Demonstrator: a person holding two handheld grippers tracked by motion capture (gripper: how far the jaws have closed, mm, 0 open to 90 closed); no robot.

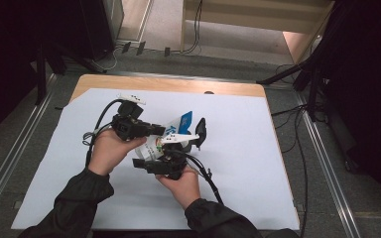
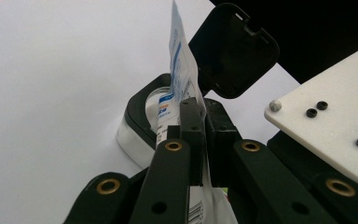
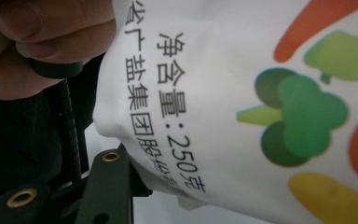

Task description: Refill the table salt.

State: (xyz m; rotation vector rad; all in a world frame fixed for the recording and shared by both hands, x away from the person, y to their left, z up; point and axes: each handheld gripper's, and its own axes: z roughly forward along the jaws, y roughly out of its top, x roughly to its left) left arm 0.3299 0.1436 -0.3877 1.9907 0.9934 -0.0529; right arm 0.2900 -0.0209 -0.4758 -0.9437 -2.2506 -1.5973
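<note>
A white bag [image 1: 154,144] printed with vegetables and black characters, blue at its top [image 1: 184,120], is held up over the middle of the table. My left gripper [image 1: 161,130] is shut on the bag's thin upper edge [image 2: 179,60], its fingertips [image 2: 200,112] pinched flat on the film. My right gripper [image 1: 149,156] holds the bag's lower body. In the right gripper view one finger [image 3: 109,182] presses the bag [image 3: 242,107] and the other is hidden behind it. Just beyond the bag stands a small container with a black rim [image 2: 137,112], its black flip lid [image 2: 235,51] [image 1: 201,130] standing open.
A white sheet [image 1: 238,163] covers the wooden table [image 1: 168,84]. Cables trail from both grippers across the sheet. The hand that holds the left gripper [image 3: 37,42] is close beside the bag. Rails and dark stands flank the table on the floor.
</note>
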